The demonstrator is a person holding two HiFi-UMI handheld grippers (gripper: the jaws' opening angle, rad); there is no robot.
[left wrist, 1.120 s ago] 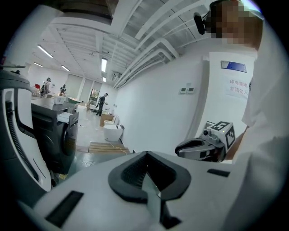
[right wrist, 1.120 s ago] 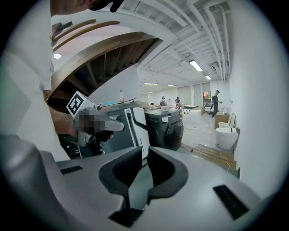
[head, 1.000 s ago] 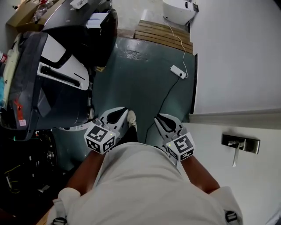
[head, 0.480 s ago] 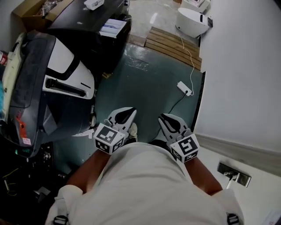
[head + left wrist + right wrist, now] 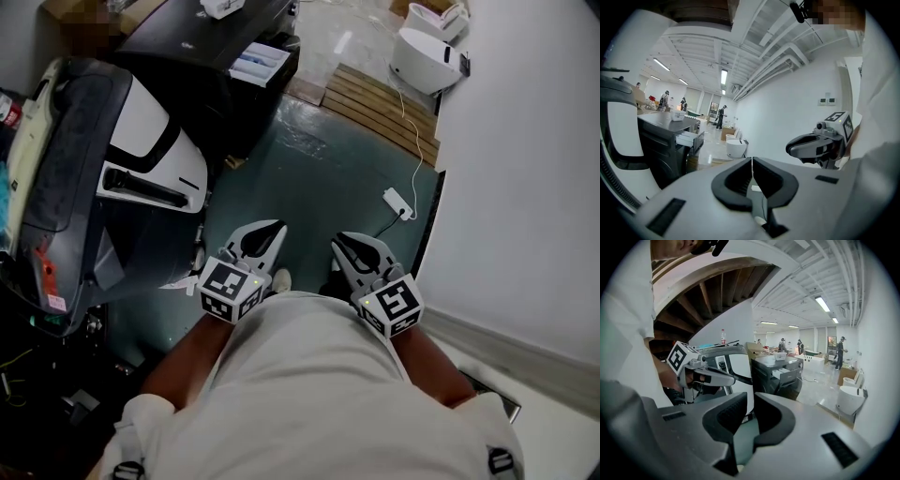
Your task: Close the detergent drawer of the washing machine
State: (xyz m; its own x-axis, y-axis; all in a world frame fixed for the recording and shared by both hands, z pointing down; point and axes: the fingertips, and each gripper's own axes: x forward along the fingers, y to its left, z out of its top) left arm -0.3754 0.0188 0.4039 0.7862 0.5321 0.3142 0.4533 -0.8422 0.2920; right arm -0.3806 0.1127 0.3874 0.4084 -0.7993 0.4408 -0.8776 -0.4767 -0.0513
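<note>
Plainly, nothing of the task is done yet: the detergent drawer point(image 5: 265, 64) stands pulled out from the front of the dark washing machine point(image 5: 187, 42), its white tray showing, at the top of the head view across the green floor point(image 5: 319, 178). The person holds both tools close to the body, well apart from the machine. The left gripper point(image 5: 280, 226) has its jaws pressed together with nothing between them; the right gripper point(image 5: 337, 240) shows a narrow slit between its jaws, also empty. Left to do, by this look: approach the machine, set a gripper against the drawer's front, and push it flush
</note>
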